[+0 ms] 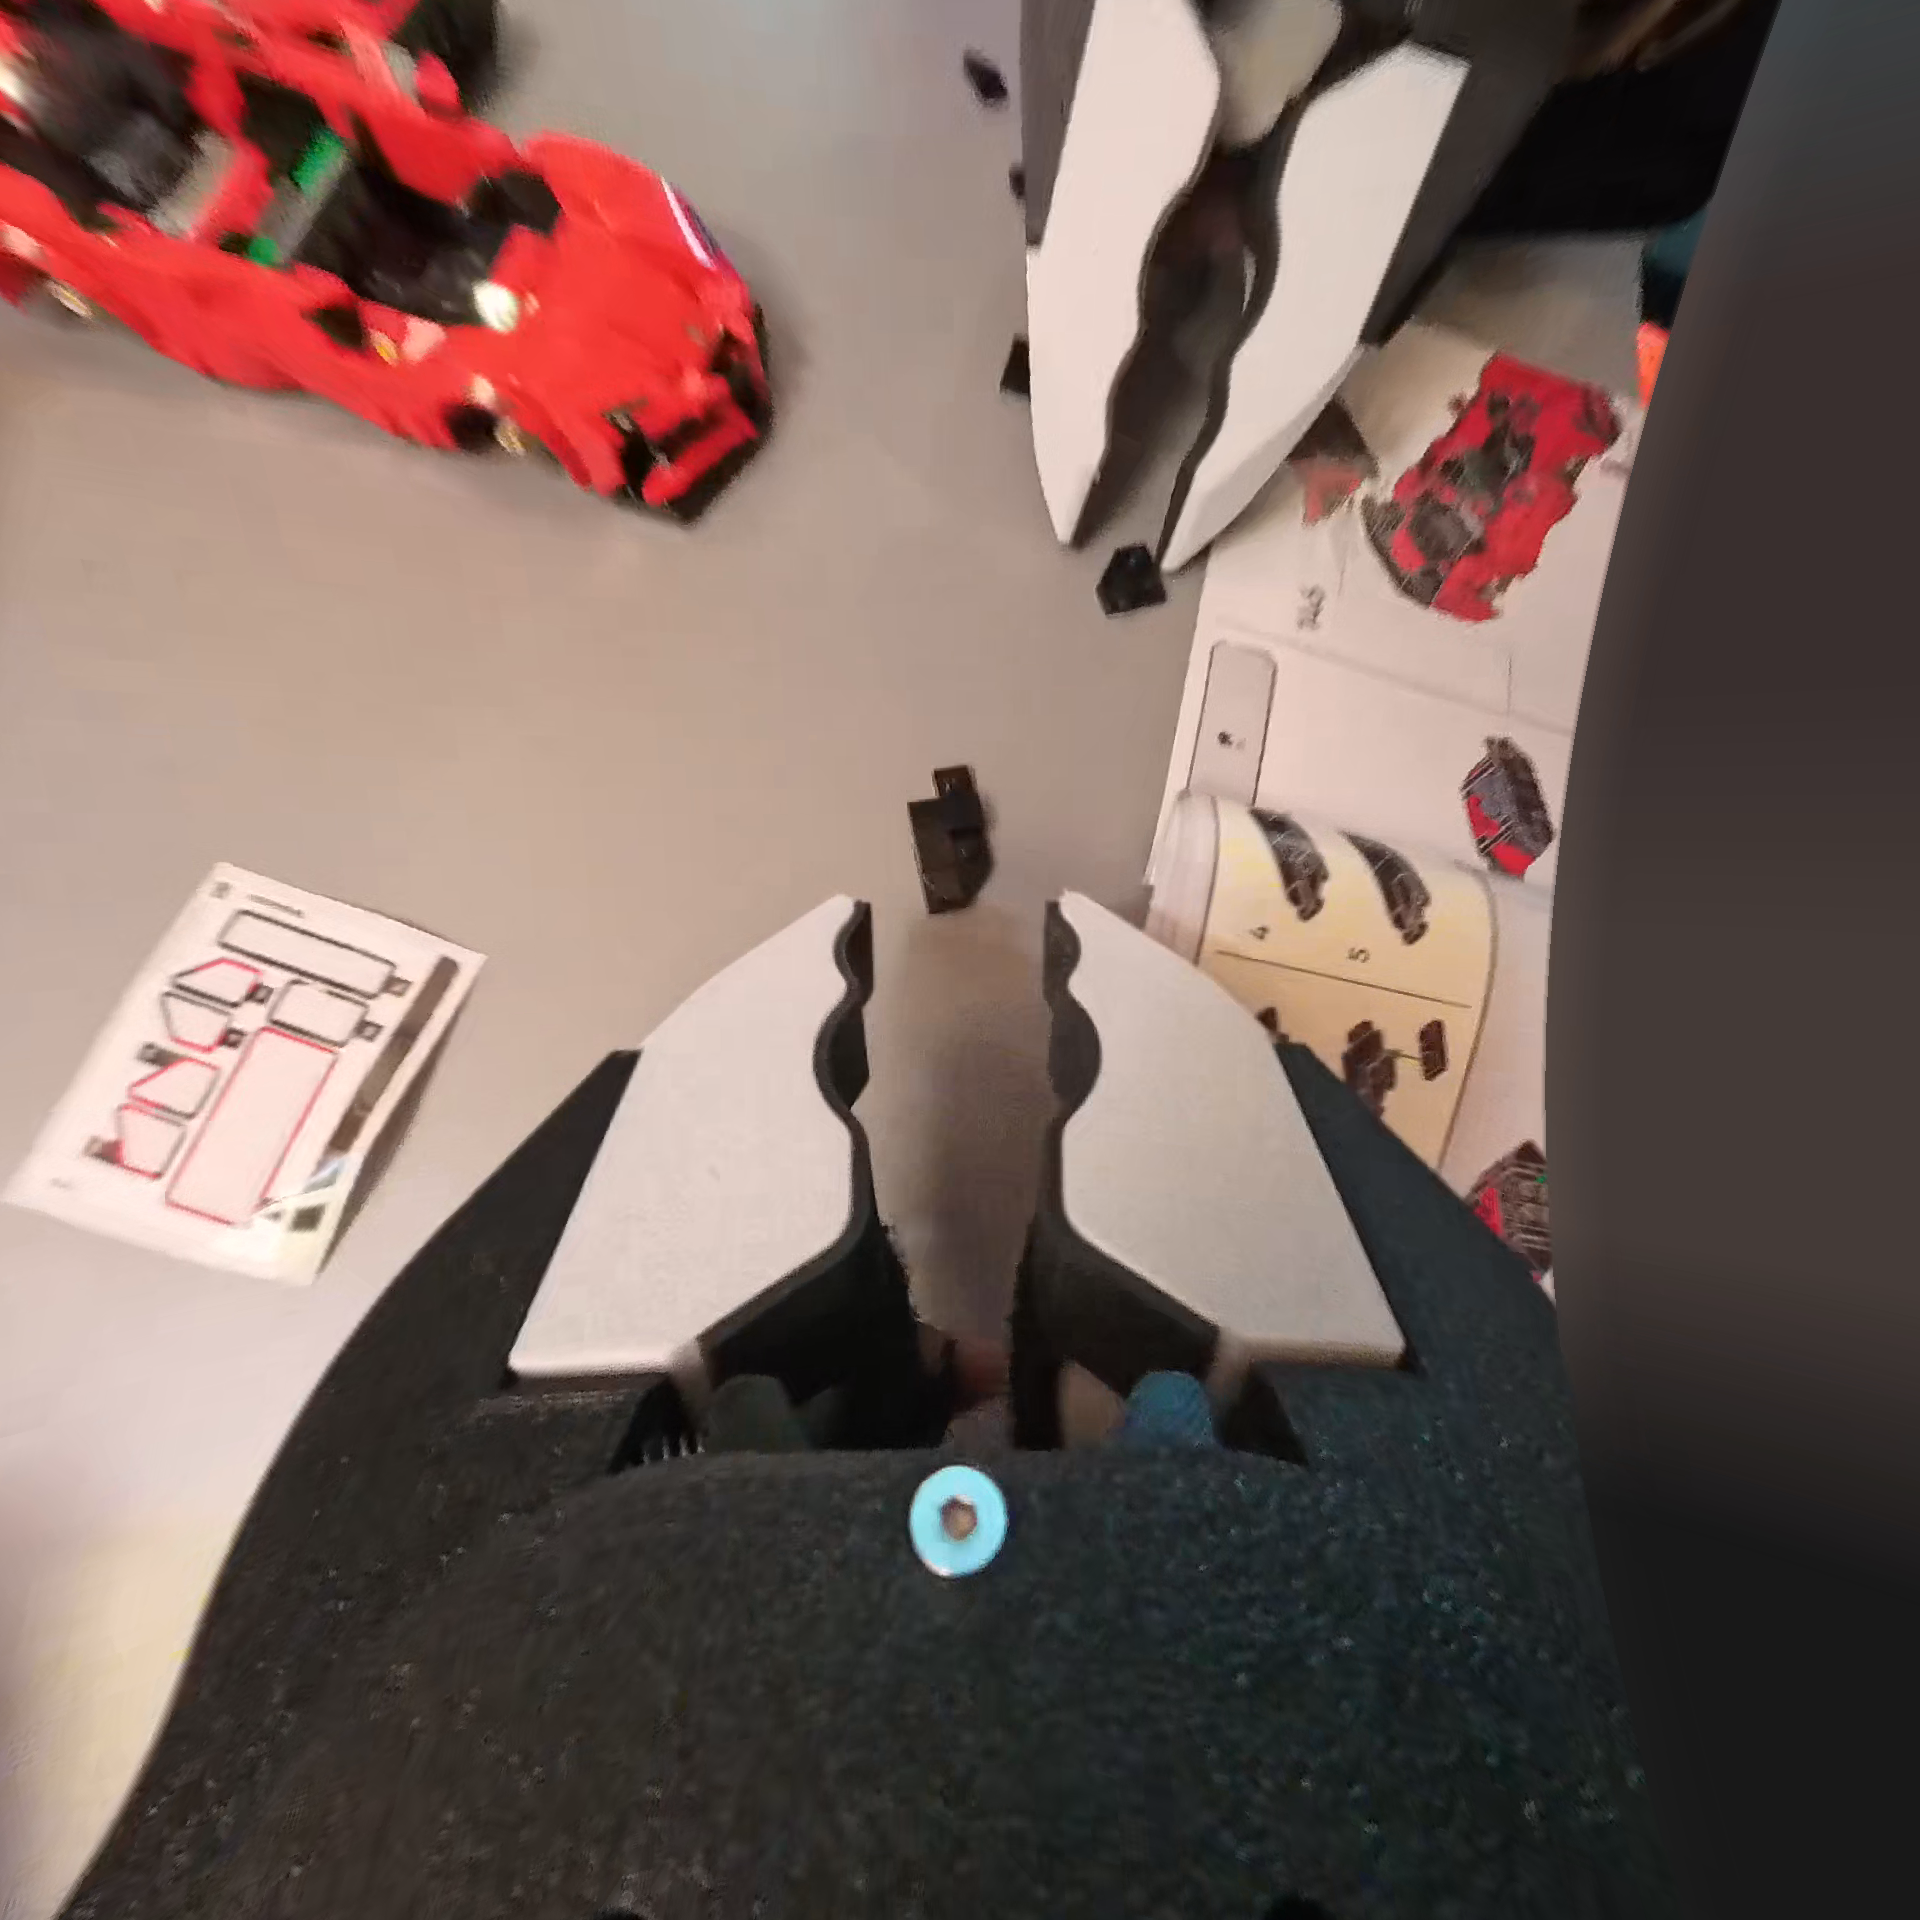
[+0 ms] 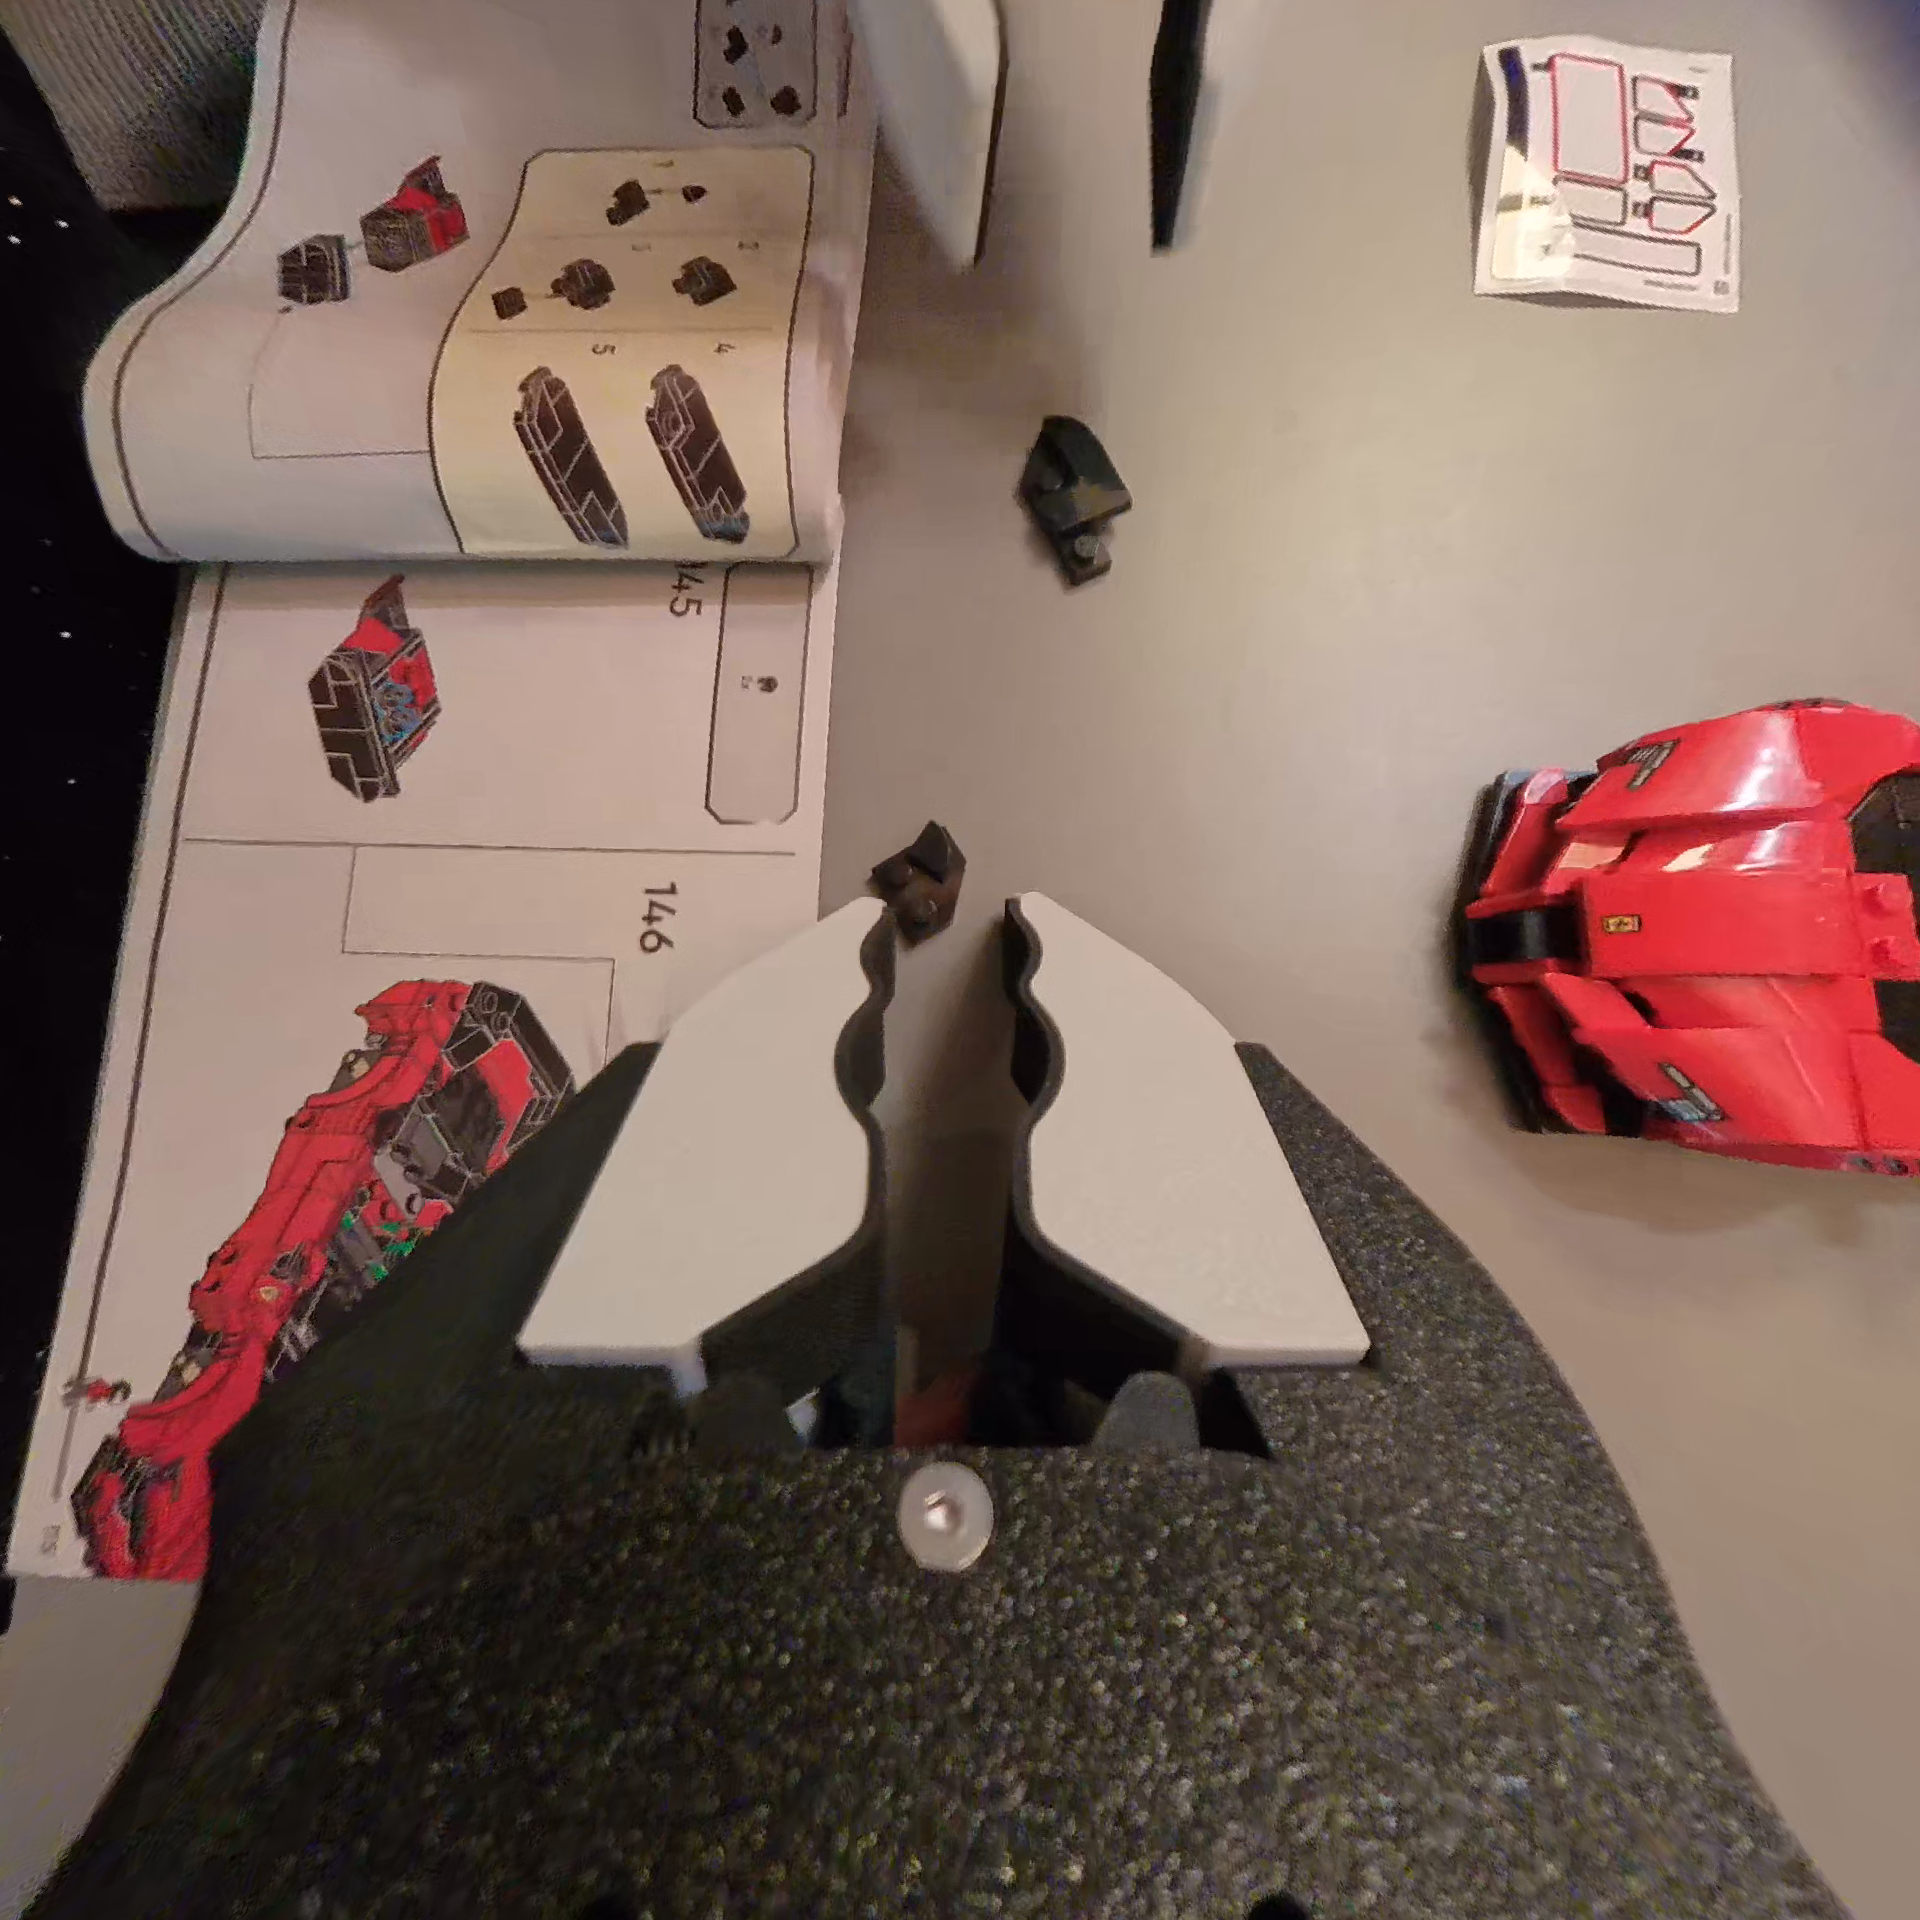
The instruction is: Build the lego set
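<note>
A partly built red Lego car (image 1: 416, 270) lies on the grey table at the far left; it also shows in the right wrist view (image 2: 1714, 935). My left gripper (image 1: 958, 912) is open and empty. A black Lego piece (image 1: 948, 840) lies on the table just beyond its tips, seen too in the right wrist view (image 2: 1075, 494). My right gripper (image 2: 943, 912) is open, with a small black Lego piece (image 2: 923, 873) on the table right at its tips, nearer the left finger. The left wrist view shows that gripper (image 1: 1127, 545) pointing down over the small piece (image 1: 1129, 584).
An open instruction booklet (image 2: 468, 623) lies along the table edge beside the right gripper, also in the left wrist view (image 1: 1382, 707). A sticker sheet (image 1: 239, 1070) lies on the table, seen too in the right wrist view (image 2: 1605, 171). Tiny black bits (image 1: 982, 75) lie farther back. The grippers' ends are close to 11 cm from one another.
</note>
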